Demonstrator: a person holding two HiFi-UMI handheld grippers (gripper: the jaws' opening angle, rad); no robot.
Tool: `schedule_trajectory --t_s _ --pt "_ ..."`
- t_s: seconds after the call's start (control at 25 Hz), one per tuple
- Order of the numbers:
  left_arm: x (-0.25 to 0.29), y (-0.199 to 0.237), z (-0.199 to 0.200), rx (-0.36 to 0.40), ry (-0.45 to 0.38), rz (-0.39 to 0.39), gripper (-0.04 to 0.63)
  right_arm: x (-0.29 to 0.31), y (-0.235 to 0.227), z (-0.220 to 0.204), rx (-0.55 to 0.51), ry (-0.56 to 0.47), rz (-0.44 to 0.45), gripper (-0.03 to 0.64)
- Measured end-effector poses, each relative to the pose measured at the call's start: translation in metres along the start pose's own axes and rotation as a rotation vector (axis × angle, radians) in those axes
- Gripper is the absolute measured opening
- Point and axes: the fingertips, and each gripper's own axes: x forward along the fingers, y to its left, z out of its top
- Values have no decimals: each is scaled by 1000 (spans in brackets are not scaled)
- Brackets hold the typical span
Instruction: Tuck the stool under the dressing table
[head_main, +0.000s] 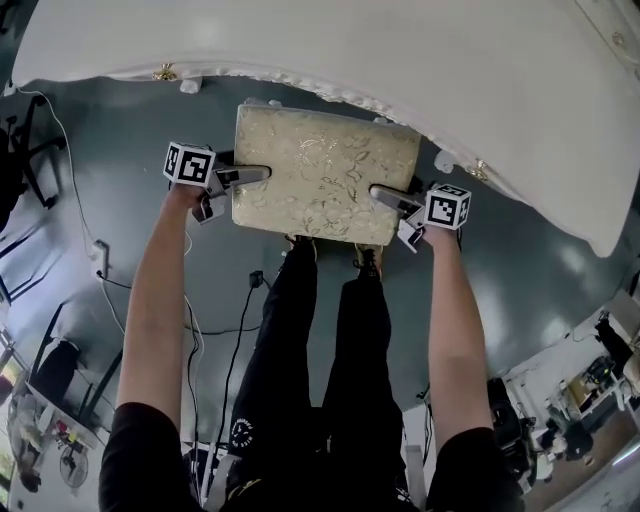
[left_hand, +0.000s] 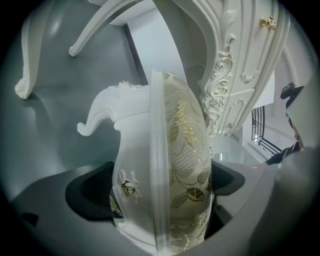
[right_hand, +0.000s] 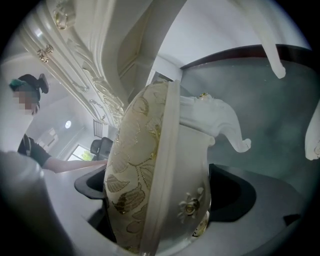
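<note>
- Left tool (head_main: 243, 177): clamped on the left side of the stool. The left gripper view shows the seat rim and cushion filling the gap between its jaws (left_hand: 161, 200).
- Stool (head_main: 325, 172): gold-patterned cushion on a white carved frame, held level between the two tools above the grey floor (head_main: 120, 150). Its far edge meets the front edge of the dressing table, and most of the seat lies on the near side of it. No view confirms whether its feet touch the floor.
- Right tool (head_main: 392, 198): clamped on the right side of the stool, gripping rim and cushion alike (right_hand: 157, 200).
- Dressing table (head_main: 400, 60): white, across the far side and curving to the right, with its legs standing apart.
- Assessment: the tucking step is in hand and barely started. The next move calls for an even push away from the person, keeping the stool square between the table legs.
</note>
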Motion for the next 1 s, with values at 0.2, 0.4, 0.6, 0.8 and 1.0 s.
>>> schedule_trajectory --t_s 0.2,0.4,0.6,0.8,1.0 --pt "3 -1 9 16 11 5 561 -3 -2 1 13 -42 -11 603" --pt "3 -1 13 33 19 14 563 -2 -2 -1 14 -56 -17 603" --pt "3 0 16 42 19 19 566 -3 -2 -6 21 -68 -27 603" --pt "8 6 14 41 29 26 568 -1 -10 -10 31 -78 -31 603" --pt "12 10 14 40 27 35 571 -2 -15 -12 42 -89 -36 603"
